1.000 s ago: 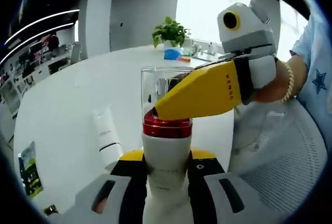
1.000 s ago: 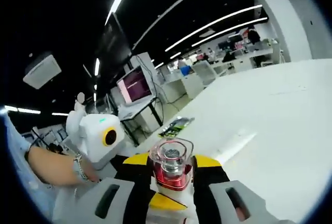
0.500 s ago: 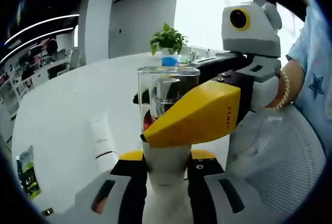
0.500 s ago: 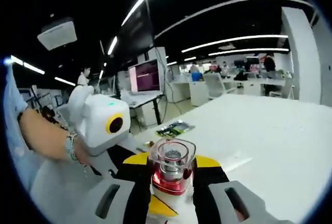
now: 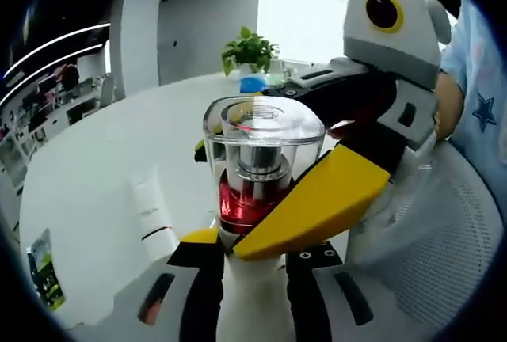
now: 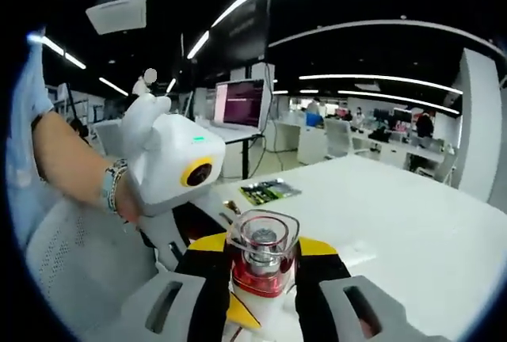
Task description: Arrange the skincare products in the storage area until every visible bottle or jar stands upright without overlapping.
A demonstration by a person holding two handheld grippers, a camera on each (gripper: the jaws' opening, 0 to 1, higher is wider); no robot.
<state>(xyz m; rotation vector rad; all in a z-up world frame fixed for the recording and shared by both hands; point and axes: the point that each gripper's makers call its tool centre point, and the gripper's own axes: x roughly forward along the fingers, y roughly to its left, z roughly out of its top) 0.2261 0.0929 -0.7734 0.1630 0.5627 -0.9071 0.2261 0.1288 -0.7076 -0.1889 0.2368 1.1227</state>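
Note:
A pump bottle (image 5: 255, 199) with a clear cap, a red collar and a white body is held up off the table by both grippers. My left gripper (image 5: 253, 267) is shut on its white lower body. My right gripper (image 6: 257, 267) is shut on the same bottle (image 6: 261, 251) around the red collar. In the left gripper view its yellow finger (image 5: 317, 203) slants across the bottle's front. In the right gripper view a yellow finger (image 6: 242, 314) of the left gripper shows just under the collar. A white tube (image 5: 150, 211) lies flat on the white table (image 5: 103, 160).
A green packet (image 6: 268, 191) lies on the table near its edge. A potted plant (image 5: 249, 51) and a blue item stand at the far side. A person's arm with a bracelet (image 6: 111, 188) and a mesh chair (image 5: 444, 231) are close by.
The right gripper has rolled, so its yellow finger now slants lower across the bottle. The bottle's cap tips more toward the left camera. Both grips stay shut.

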